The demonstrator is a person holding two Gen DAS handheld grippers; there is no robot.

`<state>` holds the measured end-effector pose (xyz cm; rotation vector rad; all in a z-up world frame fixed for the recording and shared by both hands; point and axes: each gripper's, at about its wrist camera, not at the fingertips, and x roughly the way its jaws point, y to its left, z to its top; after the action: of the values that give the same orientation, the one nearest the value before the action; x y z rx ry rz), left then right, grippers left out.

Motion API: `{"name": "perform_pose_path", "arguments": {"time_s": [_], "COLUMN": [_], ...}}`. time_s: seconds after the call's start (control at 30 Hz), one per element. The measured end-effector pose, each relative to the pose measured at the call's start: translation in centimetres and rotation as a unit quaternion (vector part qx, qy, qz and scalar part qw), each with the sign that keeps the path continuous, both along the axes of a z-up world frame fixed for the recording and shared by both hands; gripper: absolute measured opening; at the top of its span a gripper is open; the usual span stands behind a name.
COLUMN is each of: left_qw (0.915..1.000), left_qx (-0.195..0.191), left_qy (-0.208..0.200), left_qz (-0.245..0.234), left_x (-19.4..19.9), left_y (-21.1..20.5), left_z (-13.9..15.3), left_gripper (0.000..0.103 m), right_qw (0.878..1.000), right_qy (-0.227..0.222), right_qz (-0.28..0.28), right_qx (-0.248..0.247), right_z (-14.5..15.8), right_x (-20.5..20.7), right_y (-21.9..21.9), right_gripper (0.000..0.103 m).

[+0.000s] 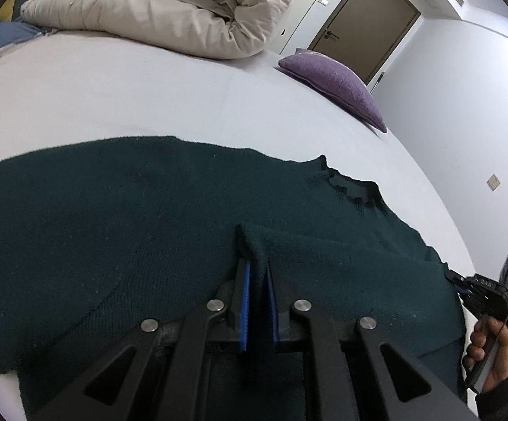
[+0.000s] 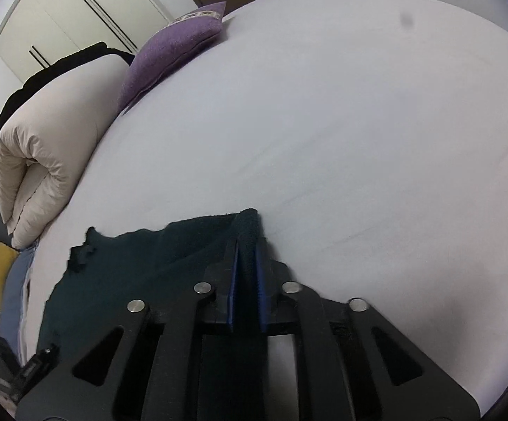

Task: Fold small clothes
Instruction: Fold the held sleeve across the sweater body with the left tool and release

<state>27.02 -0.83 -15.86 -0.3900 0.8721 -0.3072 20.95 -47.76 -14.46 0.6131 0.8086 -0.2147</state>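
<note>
Nearest the lens, the left gripper [image 1: 257, 266] has its blue pads clamped on a raised fold of the dark green sweater [image 1: 131, 231], which lies spread flat on the white bed [image 1: 148, 91]. The right gripper [image 2: 246, 245] likewise pinches a corner of the sweater at its edge, a hand [image 1: 492, 354] gripping its handle. A rolled beige duvet [image 1: 155, 10] and a purple cushion [image 1: 338, 84] sit near the far edge. Bare sheet stretches wide beyond the sweater.
</note>
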Motion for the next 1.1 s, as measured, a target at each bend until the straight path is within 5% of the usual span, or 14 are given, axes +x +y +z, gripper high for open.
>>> {"name": "perform_pose_path", "arguments": {"time_s": [0.1, 0.23, 0.4, 0.43, 0.53, 0.63, 0.7, 0.8, 0.9, 1.0, 1.03, 1.1], "left_qw": [1.0, 0.9999, 0.9998, 0.9998, 1.0, 0.9998, 0.9993, 0.9959, 0.985, 0.9574, 0.9427, 0.9267], "left_qx": [0.004, 0.01, 0.02, 0.02, 0.0, -0.017, -0.016, -0.059, -0.116, -0.188, -0.204, -0.215], "left_qy": [-0.002, -0.005, -0.006, -0.006, 0.004, 0.008, -0.014, -0.031, -0.021, -0.01, -0.007, -0.002], "left_qz": [-0.002, -0.003, 0.001, 0.001, -0.006, -0.006, 0.029, 0.06, 0.126, 0.219, 0.264, 0.308], "left_x": [0.0, -0.2, -0.9, -0.9, -0.6, -1.6, -3.5, -6.8, -11.1, -16.0, -18.2, -20.4], "left_y": [-0.1, -0.3, -0.5, -0.5, -0.2, 1.2, 3.5, 8.5, 16.1, 25.2, 28.9, 32.7], "left_z": [0.0, 0.1, 0.3, 0.3, 0.3, 1.9, 3.8, 5.8, 6.0, 5.0, 4.3, 3.6], "left_gripper": [0.013, 0.013, 0.016, 0.016, 0.019, 0.057, 0.094, 0.095, 0.094, 0.093, 0.093, 0.093], "right_qw": [0.999, 0.998, 0.996, 0.997, 0.999, 0.998, 0.998, 0.996, 0.992, 0.986, 0.985, 0.982], "right_qy": [-0.006, -0.049, 0.024, -0.009, -0.017, -0.013, -0.031, -0.078, -0.102, -0.118, -0.117, -0.112], "right_qz": [-0.019, 0.02, 0.068, 0.067, 0.051, 0.037, 0.029, 0.031, 0.07, 0.114, 0.13, 0.15], "right_qx": [-0.031, -0.025, -0.057, -0.036, -0.008, -0.044, -0.037, -0.041, -0.038, -0.02, -0.008, 0.021], "right_z": [2.2, 4.4, 0.0, -0.6, 0.2, 1.2, 2.8, 5.8, 7.7, 8.4, 8.3, 7.8], "right_x": [-2.3, -5.5, -5.4, -6.0, -6.6, -7.7, -9.5, -12.7, -13.7, -15.6, -15.9, -15.8], "right_y": [0.5, 3.8, 6.2, 5.3, 3.9, 4.5, 4.9, 6.8, 10.9, 14.8, 16.0, 18.2], "right_gripper": [0.018, 0.018, 0.015, 0.015, 0.015, 0.016, 0.02, 0.035, 0.058, 0.064, 0.064, 0.064]}}
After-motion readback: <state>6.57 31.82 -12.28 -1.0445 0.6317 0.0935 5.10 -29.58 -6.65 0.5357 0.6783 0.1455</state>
